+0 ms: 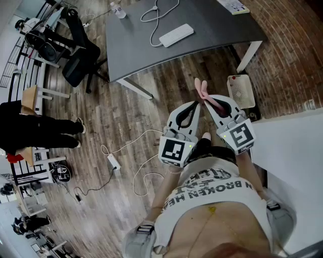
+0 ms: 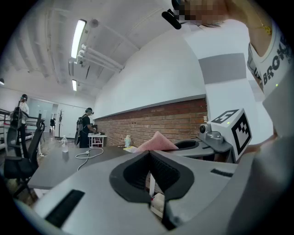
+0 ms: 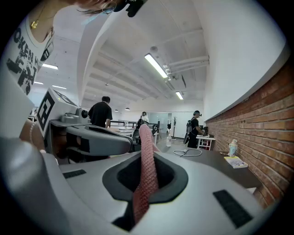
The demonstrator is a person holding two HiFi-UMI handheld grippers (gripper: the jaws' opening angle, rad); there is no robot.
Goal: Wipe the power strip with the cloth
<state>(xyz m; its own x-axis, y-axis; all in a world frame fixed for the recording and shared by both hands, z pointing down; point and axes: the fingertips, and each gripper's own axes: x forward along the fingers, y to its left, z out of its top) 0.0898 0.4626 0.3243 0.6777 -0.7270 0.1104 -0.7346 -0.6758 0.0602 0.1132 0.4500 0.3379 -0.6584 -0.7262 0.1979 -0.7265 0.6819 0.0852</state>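
Observation:
The white power strip [image 1: 176, 35] lies on the grey table [image 1: 212, 25], with its white cable looping behind it. I stand back from the table on the wood floor and hold both grippers close to my body. My right gripper [image 1: 208, 102] is shut on a pink cloth [image 1: 201, 89], which sticks up from between its jaws. In the right gripper view the cloth [image 3: 146, 158] runs upright through the shut jaws. My left gripper [image 1: 195, 105] is just left of the right one, shut, with nothing in it. From the left gripper view the cloth [image 2: 156, 142] shows over the right gripper's tip.
A black office chair [image 1: 75, 60] stands left of the table. A bottle [image 1: 118, 10] and a booklet [image 1: 233, 6] are on the table's far side. A white box [image 1: 241, 90] sits on the floor by the table leg. Cables and an adapter [image 1: 113, 161] lie on the floor, and a person in black [image 1: 35, 128] stands at the left.

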